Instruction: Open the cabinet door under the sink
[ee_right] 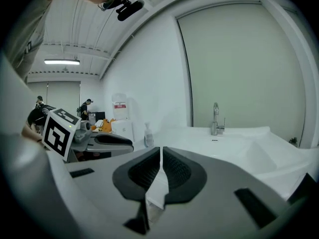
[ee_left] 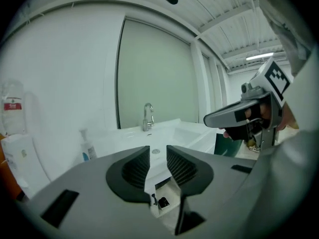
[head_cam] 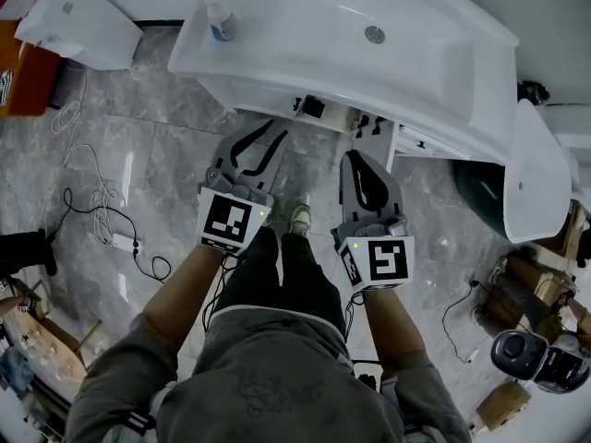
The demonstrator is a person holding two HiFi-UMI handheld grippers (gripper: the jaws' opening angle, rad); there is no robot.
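Observation:
A white sink [head_cam: 434,72] stands ahead of me, and the white cabinet front [head_cam: 277,102] below it carries small dark handles [head_cam: 313,108]. My left gripper [head_cam: 263,137] hangs low in front of that cabinet, open, with nothing between its fingers; through the gap in the left gripper view [ee_left: 158,151] I see the cabinet edge and a black handle [ee_left: 163,202]. My right gripper [head_cam: 358,158] is beside it to the right, shut and empty, a short way off the cabinet front. In the right gripper view [ee_right: 161,149] its tips meet below the basin rim [ee_right: 219,146].
A soap bottle [head_cam: 219,21] stands on the sink's left corner, a tap [ee_left: 148,116] at its back. A white box [head_cam: 78,21] sits at far left, cables [head_cam: 102,210] lie on the tiled floor, and a white toilet [head_cam: 536,183] and a dark bin [head_cam: 480,190] stand at right.

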